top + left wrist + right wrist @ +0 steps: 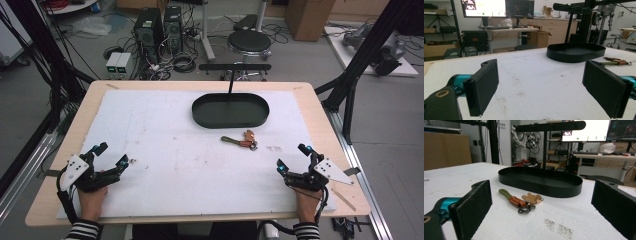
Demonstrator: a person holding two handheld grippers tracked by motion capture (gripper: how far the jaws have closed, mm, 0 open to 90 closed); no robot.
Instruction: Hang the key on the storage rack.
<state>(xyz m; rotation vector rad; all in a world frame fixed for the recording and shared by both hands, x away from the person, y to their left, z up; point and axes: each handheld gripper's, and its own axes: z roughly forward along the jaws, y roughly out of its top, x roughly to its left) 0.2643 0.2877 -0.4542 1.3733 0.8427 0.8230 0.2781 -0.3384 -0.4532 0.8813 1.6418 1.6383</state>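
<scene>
A wooden counter (305, 92) carries a stained white foam sheet (165, 150). Toward its far side sits a black oval tray (230, 111); an upright post (231, 83) rises from the tray and bears a black crossbar (235, 66). Just in front of the tray, apart from its wall, lies a key ring (242, 140) with an olive strap, a brown leather tab and a copper-coloured charm. On the floor beyond stand two computer towers (159, 27), a round black stool (249, 42) and tangled cables (182, 62). Monitors (497, 8) glow on a rear desk.
</scene>
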